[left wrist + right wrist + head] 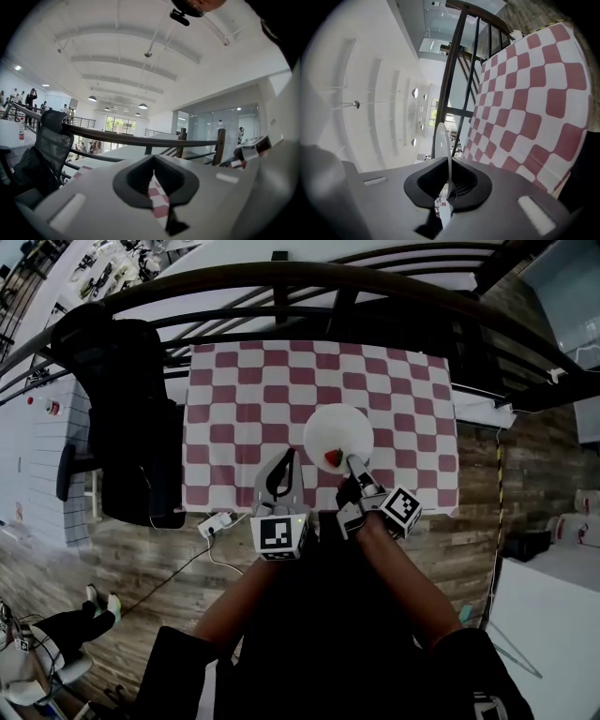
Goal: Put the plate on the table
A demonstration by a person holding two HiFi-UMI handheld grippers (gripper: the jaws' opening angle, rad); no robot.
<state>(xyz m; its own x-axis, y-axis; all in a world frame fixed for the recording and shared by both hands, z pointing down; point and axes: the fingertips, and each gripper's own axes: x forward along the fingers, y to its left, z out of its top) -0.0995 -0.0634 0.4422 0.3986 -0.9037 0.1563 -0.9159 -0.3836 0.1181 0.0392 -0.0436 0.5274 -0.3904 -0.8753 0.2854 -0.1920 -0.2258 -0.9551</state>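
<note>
The white plate [337, 427] [442, 140] is over the tabletop [234, 409], which has a red and white checked cloth [412, 399] on it. I cannot tell if the plate touches the cloth. The right gripper [354, 463] [446, 183] has its fingers pinched on the near rim of the plate. A small red thing [333, 457] sits on the plate by that rim. The left gripper [287, 456] [153, 161] is just beside it. Its fingers are closed together and hold nothing. A black chair [131, 418] stands at the left end of the tabletop.

left gripper [292, 457] closed; right gripper [353, 463] clamped
</note>
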